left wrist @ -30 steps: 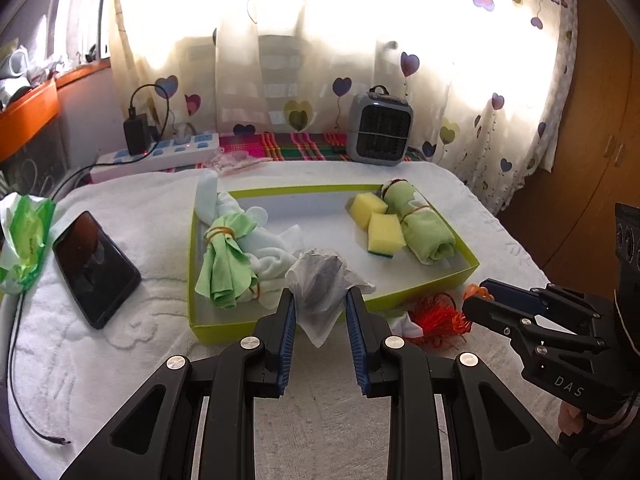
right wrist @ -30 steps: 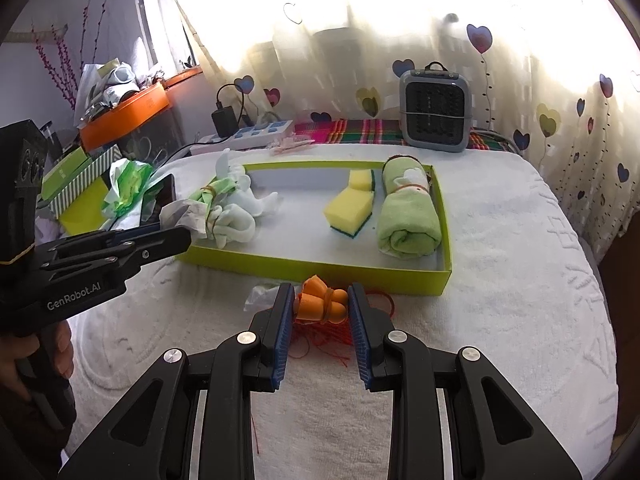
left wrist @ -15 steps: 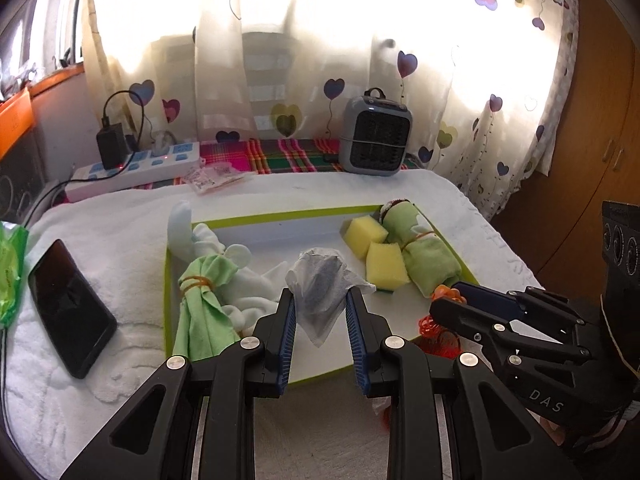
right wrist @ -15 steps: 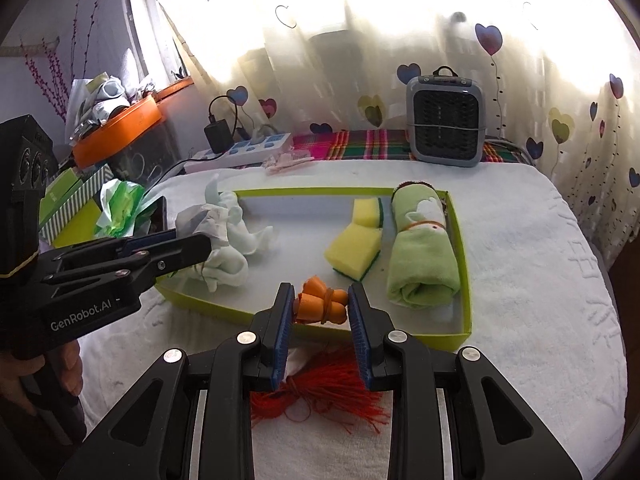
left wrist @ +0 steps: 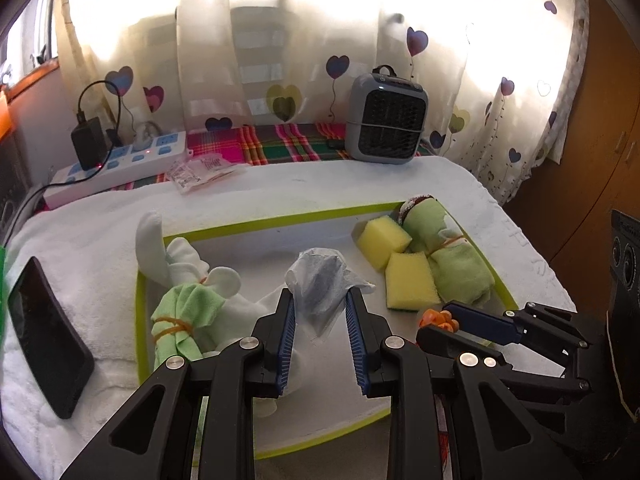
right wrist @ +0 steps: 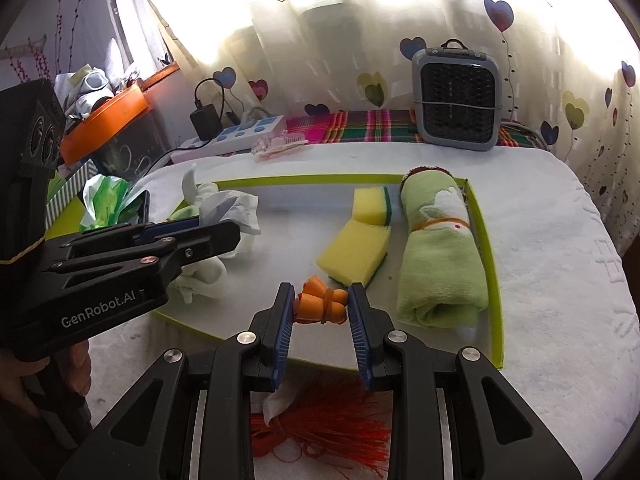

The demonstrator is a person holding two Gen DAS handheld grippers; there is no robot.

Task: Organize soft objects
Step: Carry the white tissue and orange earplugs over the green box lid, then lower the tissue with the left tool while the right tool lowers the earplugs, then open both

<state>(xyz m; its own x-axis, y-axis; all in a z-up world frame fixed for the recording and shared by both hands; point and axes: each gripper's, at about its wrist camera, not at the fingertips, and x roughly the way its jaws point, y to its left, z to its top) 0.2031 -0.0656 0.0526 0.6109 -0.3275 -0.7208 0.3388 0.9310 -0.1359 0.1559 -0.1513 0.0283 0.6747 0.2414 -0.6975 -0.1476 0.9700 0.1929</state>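
Both grippers hang over the green-rimmed tray (right wrist: 486,240), which sits on a white towel-covered counter (right wrist: 560,280). The left gripper (left wrist: 320,308) is clamped narrowly on a crumpled white tissue (left wrist: 320,280), held above the tray's middle. The right gripper (right wrist: 320,308) pinches a bunch of orange foam pieces (right wrist: 322,308) bound with a band, above the tray's near edge; red thread (right wrist: 332,432) trails from it below the fingers, outside the tray.

Inside the tray, along its right wall, lies a rolled green towel (right wrist: 440,264) tied with a band. Just left of the roll sit two yellow sponges (right wrist: 356,248), one behind the other. At the tray's left end lie a white cloth bundle (left wrist: 180,256) and a small green cloth (left wrist: 180,320) tied with a band, touching each other.

Left of the tray, a dark phone (left wrist: 44,340) lies on the counter. Behind the tray stand a grey heater (right wrist: 456,100) and a power strip (left wrist: 120,164).
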